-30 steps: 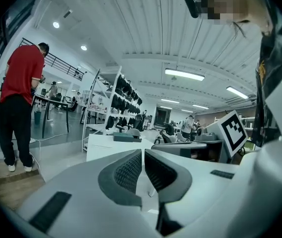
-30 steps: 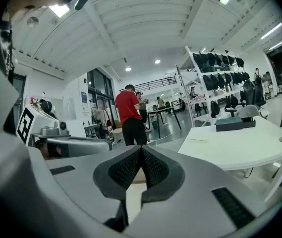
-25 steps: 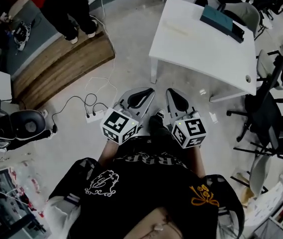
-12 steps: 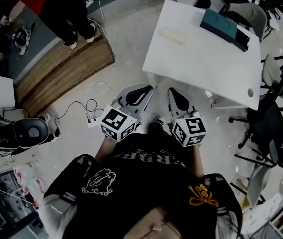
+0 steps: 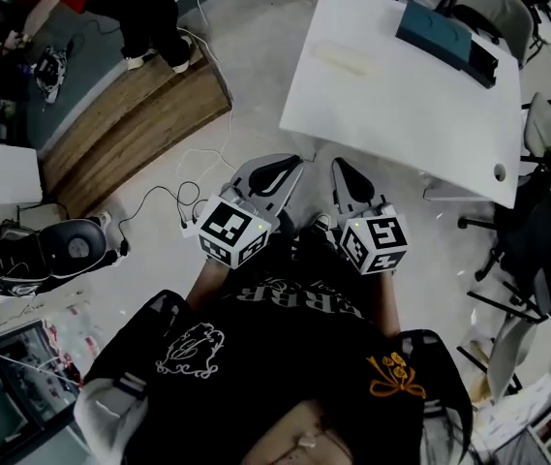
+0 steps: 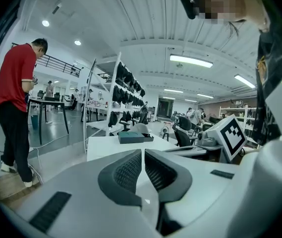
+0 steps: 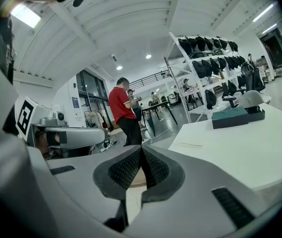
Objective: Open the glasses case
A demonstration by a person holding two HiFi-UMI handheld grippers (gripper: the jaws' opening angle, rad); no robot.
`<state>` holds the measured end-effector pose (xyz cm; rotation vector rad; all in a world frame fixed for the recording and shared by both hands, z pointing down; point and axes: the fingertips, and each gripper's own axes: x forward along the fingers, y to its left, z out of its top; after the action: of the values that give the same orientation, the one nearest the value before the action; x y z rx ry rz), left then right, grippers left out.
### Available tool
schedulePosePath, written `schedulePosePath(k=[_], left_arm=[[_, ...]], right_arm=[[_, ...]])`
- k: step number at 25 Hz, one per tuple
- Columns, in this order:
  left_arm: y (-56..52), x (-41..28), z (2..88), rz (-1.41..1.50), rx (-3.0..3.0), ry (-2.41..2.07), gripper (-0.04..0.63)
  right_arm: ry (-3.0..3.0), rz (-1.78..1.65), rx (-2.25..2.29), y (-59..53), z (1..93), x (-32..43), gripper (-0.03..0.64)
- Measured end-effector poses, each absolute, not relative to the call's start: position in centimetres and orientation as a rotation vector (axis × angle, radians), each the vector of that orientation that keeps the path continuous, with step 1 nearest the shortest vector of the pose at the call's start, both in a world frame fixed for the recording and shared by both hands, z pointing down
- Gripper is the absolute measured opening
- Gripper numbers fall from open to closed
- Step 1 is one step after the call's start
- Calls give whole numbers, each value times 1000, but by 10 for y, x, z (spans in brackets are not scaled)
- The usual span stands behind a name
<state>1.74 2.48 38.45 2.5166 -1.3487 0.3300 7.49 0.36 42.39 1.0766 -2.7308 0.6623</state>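
Observation:
A teal oblong case lies at the far end of the white table, with a black item right beside it and a pale flat object nearer the left edge. The teal case also shows in the left gripper view and the right gripper view. My left gripper and right gripper are held side by side in front of my body, just short of the table's near edge. Both are shut, with nothing between the pads.
A person in a red top stands at the upper left by a wooden platform. Cables and a power strip lie on the floor. Black office chairs crowd the right side. A dark rounded device sits at the left.
Both grippers have moved forward together toward the white table, whose near edge now lies just beyond their tips. Their jaws have stayed shut.

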Motion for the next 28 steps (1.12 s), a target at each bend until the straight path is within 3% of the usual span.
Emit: schedulePosePath(k=[12,28], left_arm=[[-31,-2,390,351,2557,-1279,34],[-186,-48,448,466,2645,-1014,34]], right_arm=[[-2670,677,1191,-37,433,69,13],[-2450,501,1343,-184,474,45,14]])
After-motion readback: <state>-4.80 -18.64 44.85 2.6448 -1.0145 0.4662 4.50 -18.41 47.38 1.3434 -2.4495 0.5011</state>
